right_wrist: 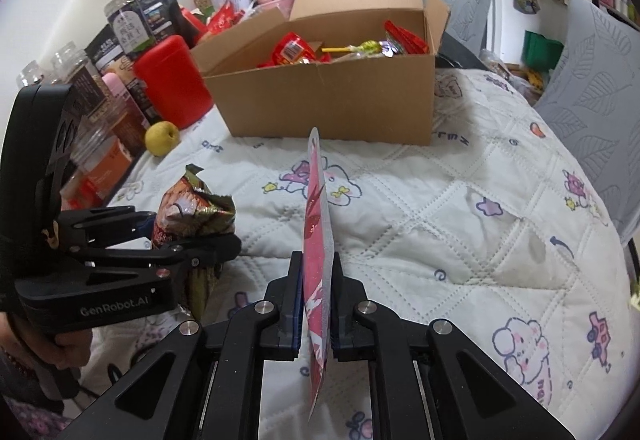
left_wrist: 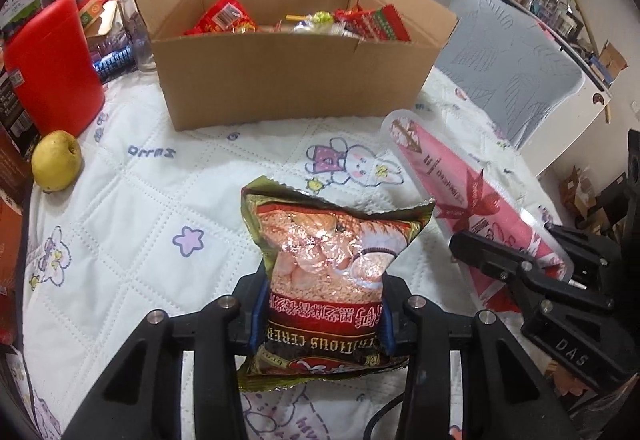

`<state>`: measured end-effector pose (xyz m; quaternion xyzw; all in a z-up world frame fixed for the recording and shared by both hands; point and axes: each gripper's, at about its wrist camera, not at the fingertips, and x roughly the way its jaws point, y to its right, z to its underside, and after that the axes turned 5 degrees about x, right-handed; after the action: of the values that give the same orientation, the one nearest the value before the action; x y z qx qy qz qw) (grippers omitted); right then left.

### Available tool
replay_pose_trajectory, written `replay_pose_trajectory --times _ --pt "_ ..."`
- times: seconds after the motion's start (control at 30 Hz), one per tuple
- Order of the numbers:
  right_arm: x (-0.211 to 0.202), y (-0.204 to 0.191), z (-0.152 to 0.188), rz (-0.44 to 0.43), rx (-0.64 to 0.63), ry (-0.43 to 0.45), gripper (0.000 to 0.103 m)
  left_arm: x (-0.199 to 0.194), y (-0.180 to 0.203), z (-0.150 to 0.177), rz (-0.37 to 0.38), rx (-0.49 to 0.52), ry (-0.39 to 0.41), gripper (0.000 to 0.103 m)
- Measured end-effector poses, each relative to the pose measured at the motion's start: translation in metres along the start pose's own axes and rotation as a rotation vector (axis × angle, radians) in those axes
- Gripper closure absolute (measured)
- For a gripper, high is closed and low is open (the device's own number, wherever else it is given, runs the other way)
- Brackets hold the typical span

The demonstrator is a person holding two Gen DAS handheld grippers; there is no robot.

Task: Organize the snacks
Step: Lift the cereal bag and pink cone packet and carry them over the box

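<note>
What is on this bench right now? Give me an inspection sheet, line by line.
Surface: quilted cartoon-print cloth, bare in the middle.
Job's things: open cardboard box already holding snacks; cereal packet; flat pink packet.
Clutter: red canister, yellow pear, jars and packets along the left edge.
Grippers: left gripper shut on cereal packet; right gripper shut on pink packet.
Cables: black cable beneath the left gripper.
Surroundings: grey chairs, shelves, hanging bags.
</note>
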<state>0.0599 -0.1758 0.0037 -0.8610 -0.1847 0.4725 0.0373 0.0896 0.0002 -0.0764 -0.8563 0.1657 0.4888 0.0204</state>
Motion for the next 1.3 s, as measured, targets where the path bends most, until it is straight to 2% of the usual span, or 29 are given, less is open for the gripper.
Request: replay_pose_trajectory --times 0.2,0.57,1.0,1.3 --pt "-0.012 -0.008 -0.004 -0.046 -0.036 0.02 0.093 -0.022 0.006 -0.009 -0.019 0.005 0.053 0.061" --pt "-0.042 -0.018 -0.023 -0.078 -0.092 0.111 0.093 -0.052 0.015 -0.03 -0.031 0.028 0.148 0.061" --pt "-0.064 -0.027 -0.063 -0.081 -0.177 0.212 0.093 -0.08 0.021 -0.068 -0.042 0.062 0.275 0.061" --pt "-0.069 -0.027 -0.101 -0.089 -0.215 0.271 0.093 -0.09 0.013 -0.108 -0.06 0.084 0.354 0.061"
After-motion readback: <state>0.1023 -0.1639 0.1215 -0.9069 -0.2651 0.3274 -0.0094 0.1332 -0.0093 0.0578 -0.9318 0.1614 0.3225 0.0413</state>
